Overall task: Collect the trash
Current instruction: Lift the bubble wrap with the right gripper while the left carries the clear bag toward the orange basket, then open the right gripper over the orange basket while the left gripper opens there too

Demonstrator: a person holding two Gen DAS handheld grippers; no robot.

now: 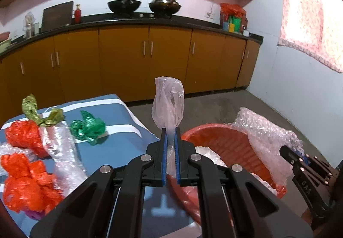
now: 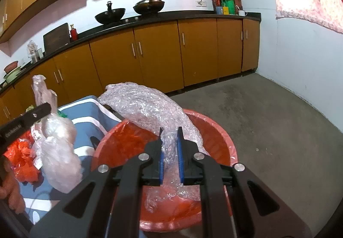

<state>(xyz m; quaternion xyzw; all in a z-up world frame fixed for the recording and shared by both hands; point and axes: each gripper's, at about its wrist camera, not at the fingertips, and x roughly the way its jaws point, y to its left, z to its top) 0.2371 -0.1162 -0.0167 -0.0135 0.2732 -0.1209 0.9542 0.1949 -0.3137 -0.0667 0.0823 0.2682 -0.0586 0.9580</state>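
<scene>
Trash is held in both tongs at this moment: a clear plastic bag (image 1: 168,105) is clamped between the closed pads of the left tongs (image 1: 170,130), and a sheet of bubble wrap (image 2: 148,109) is gripped by the right tongs (image 2: 170,130), whose pads are pressed onto a bunched fold of it. The bubble wrap is draped over the rim of the red basin (image 2: 225,139), so the step in hand is judged to be delivery into the basin. Next, both pieces need to be brought over the basin's opening and released, the bag clear of the rim.

From the left wrist view, more trash left on the blue-clothed table (image 1: 120,109) is shown: orange plastic (image 1: 25,184), a green wrapper (image 1: 89,127), an olive wrapper (image 1: 40,113). From the right wrist view, the basin's inside, lined red and holding orange plastic, is seen, together with the open floor (image 2: 268,109) beyond.
</scene>
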